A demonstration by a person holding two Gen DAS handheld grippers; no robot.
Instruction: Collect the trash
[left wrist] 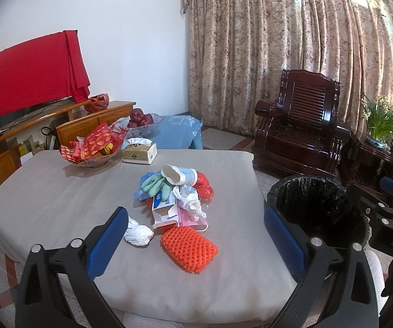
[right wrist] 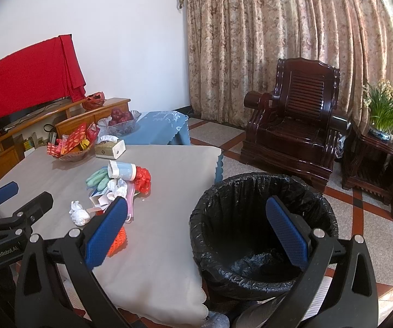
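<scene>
1. Trash [left wrist: 174,199] lies heaped mid-table [left wrist: 59,205]; the lower pieces are buried and hard to tell apart.
2. Bin [right wrist: 262,218], black-lined, stands right of the table; its bottom is too dark to read.
3. My left gripper [left wrist: 196,235] gapes empty, net [left wrist: 189,248] between its jaws.
4. My right gripper [right wrist: 196,232] gapes empty over the bin.

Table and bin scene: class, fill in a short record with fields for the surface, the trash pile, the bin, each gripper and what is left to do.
surface: table under a beige cloth
trash pile: glove, cup on its side, box, crumpled tissue, orange foam net, red net
bin: black liner, beside the table, looks nearly empty
left gripper: open, holding nothing
right gripper: open, holding nothing
not trash: snack bowl, tissue box
left to do: whole pile remains on the table
</scene>
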